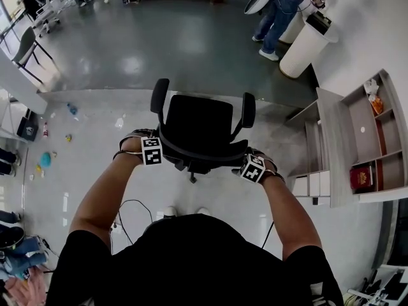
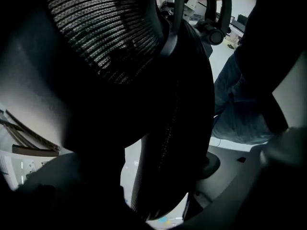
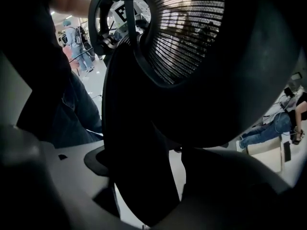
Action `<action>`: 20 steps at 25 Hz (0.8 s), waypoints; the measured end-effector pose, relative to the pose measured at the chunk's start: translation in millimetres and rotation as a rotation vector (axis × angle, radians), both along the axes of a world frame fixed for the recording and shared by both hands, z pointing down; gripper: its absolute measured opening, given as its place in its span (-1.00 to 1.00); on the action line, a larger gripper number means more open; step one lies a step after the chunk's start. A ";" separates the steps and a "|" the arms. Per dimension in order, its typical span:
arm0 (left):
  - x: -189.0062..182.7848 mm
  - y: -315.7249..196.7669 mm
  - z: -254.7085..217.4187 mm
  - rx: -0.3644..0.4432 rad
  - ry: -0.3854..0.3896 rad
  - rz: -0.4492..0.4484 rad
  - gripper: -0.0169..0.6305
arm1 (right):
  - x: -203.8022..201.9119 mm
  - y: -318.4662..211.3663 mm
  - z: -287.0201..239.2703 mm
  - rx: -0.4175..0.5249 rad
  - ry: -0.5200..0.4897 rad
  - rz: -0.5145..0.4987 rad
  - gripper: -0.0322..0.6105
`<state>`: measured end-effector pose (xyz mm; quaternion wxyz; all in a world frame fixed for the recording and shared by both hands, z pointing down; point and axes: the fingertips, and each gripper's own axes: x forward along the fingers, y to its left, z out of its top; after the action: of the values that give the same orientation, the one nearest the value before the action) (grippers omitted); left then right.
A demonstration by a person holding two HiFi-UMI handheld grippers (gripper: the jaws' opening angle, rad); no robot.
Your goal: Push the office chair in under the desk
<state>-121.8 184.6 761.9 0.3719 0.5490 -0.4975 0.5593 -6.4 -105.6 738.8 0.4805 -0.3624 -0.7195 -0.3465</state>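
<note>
The black office chair (image 1: pixel 197 121) stands on open floor, its seat pointing away from me and its mesh backrest (image 1: pixel 199 155) nearest me. My left gripper (image 1: pixel 164 148) is at the backrest's left edge and my right gripper (image 1: pixel 243 164) at its right edge. In the left gripper view the backrest rim (image 2: pixel 177 128) runs between the jaws of the left gripper (image 2: pixel 158 190), which stand wide, with pale floor showing beside one jaw. In the right gripper view the rim (image 3: pixel 139 143) lies between the jaws of the right gripper (image 3: pixel 153 186); darkness hides whether the pads press on it.
A pale wooden desk with shelves (image 1: pixel 333 139) stands to the right of the chair. A person (image 1: pixel 280 11) stands by a white counter (image 1: pixel 307 43) at the far right. Chairs (image 1: pixel 29 46) and small floor objects (image 1: pixel 46 159) are on the left. A cable (image 1: pixel 127 215) lies near my feet.
</note>
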 end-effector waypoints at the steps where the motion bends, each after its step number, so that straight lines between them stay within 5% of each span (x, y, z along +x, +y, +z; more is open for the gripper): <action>1: 0.8 0.2 -0.2 0.002 0.008 0.001 0.16 | 0.5 -0.4 2.1 0.001 0.005 -0.011 0.24; 7: 9.8 -3.2 -1.0 0.055 0.068 -0.002 0.16 | 20.2 7.9 5.5 -0.031 0.094 -0.115 0.24; 13: 17.7 -6.0 -2.1 0.092 0.139 -0.006 0.15 | 16.3 3.2 7.1 0.071 0.048 -0.127 0.22; 20: 17.5 -5.4 -2.3 0.096 0.127 0.008 0.03 | 14.4 0.1 8.7 0.118 0.025 -0.140 -0.05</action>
<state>-104.3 179.3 759.6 0.3737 0.6028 -0.4970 0.5001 8.0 -105.5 747.5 0.4847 -0.3872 -0.6645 -0.4166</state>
